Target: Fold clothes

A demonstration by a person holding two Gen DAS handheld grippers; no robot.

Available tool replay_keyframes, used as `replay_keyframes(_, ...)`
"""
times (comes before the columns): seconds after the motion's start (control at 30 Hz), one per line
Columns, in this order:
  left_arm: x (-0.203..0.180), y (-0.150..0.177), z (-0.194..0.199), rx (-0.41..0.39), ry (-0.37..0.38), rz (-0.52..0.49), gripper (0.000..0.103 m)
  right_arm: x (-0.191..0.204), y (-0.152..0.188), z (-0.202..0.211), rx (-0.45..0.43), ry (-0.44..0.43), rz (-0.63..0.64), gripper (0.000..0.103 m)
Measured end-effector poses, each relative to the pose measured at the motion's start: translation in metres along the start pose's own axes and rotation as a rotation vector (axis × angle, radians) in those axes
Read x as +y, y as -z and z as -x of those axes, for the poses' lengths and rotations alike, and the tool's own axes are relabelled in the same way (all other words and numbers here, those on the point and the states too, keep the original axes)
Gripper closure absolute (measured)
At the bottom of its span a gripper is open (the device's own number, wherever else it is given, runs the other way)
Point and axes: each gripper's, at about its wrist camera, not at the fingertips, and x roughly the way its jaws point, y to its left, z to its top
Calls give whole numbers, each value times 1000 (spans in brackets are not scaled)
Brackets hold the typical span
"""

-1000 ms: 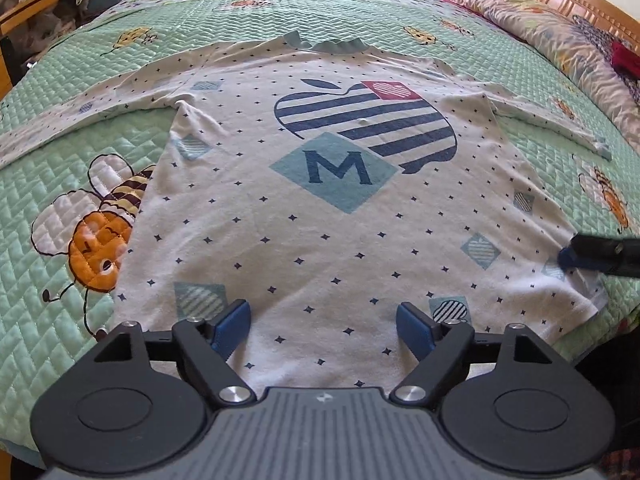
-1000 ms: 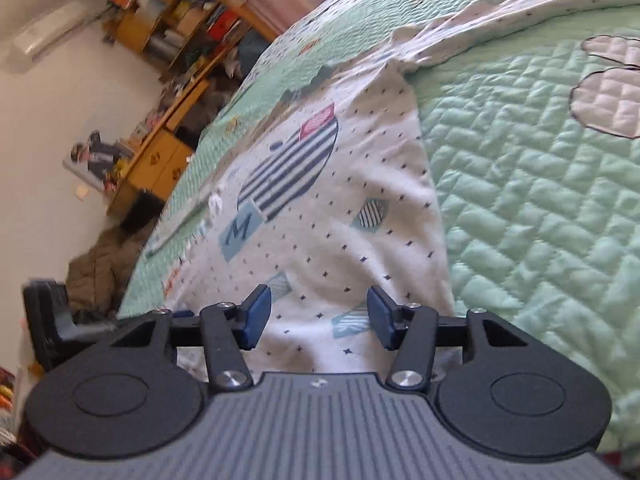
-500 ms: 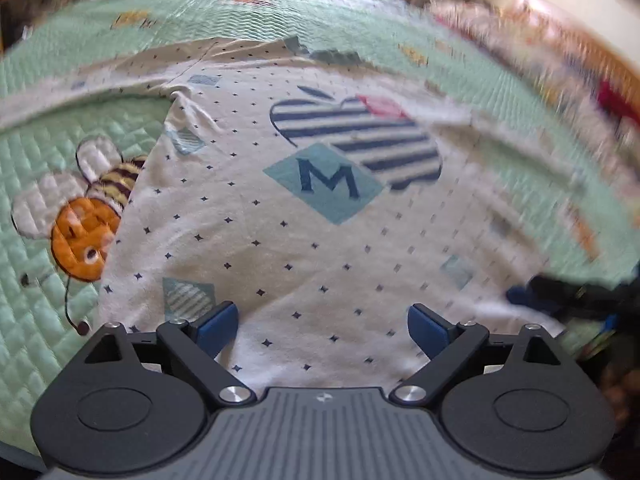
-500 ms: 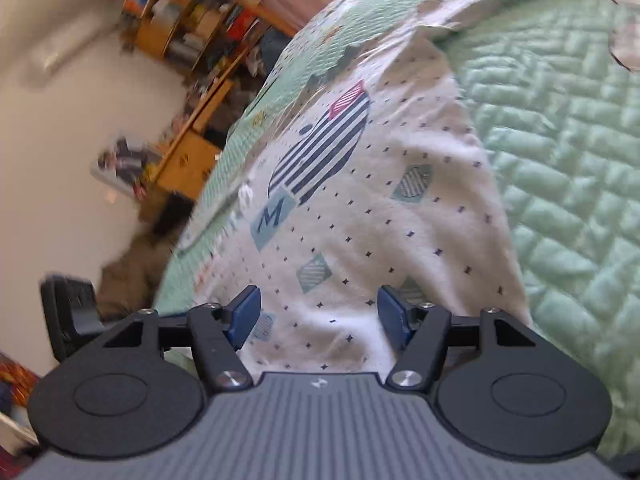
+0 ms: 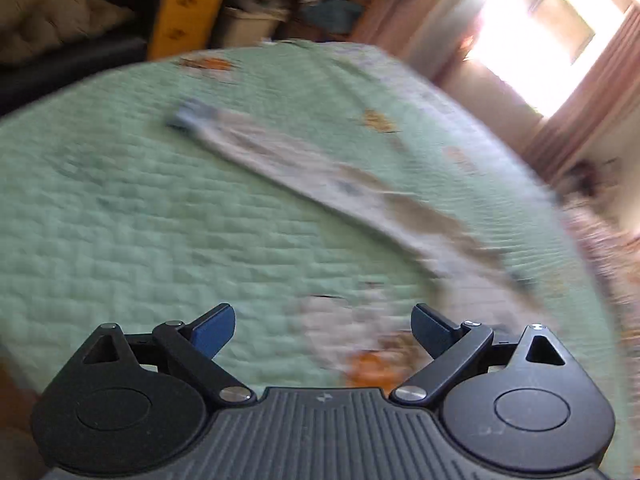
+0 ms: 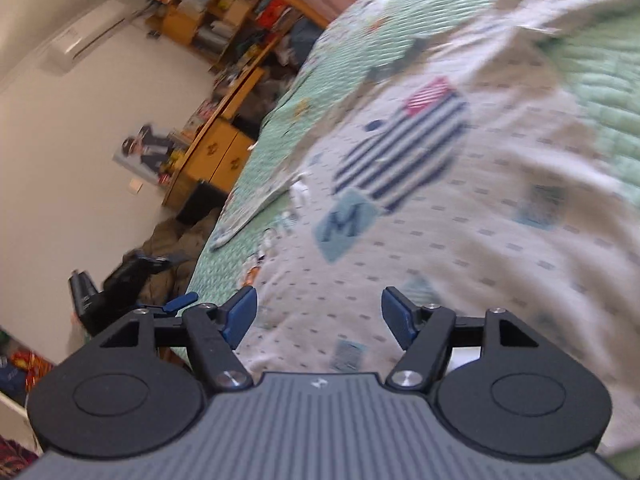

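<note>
I find my left gripper (image 5: 323, 330) with its fingers (image 5: 212, 330) spread wide and nothing between them, held over the green quilt (image 5: 140, 220) of the bed. That view is badly blurred. Ahead of it a long sleeve (image 5: 320, 184) of the shirt lies flat on the quilt, running diagonally, its dark cuff toward the bed's far left edge. An orange patch of the quilt's pattern shows just below the fingers; I cannot make out its detail. My right gripper (image 6: 319, 314) is likewise wide apart and holds nothing, positioned over the near hem of the shirt (image 6: 460, 220). The shirt lies spread face up on the bed, white with small dark marks, a striped motif and a blue diamond bearing an M at its middle. Whether the right fingers touch the cloth I cannot tell. In the right view the left gripper appears off the bed's left edge. Wooden shelves (image 6: 224, 12) stand against the far wall.
</note>
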Motion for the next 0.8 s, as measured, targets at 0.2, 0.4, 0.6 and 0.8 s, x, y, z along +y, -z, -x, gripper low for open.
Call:
replay_keyframes(0.2,3,1,-9,9,-129,-73,8,-21,5,-27,49,11,-70,31)
replay_keyframes(0.4,1,-1,-7,-6,-171,-139,8,-12,8,-14,76,60,-48,33)
replay_keyframes(0.6,-4,-6,-9,-12,-173,-173,8,29,-6,-22,43,63,116,29)
replay_keyframes(0.8,3,-19,-17,-12,-193,-156,8,10,-1,-60,138,123,113,20)
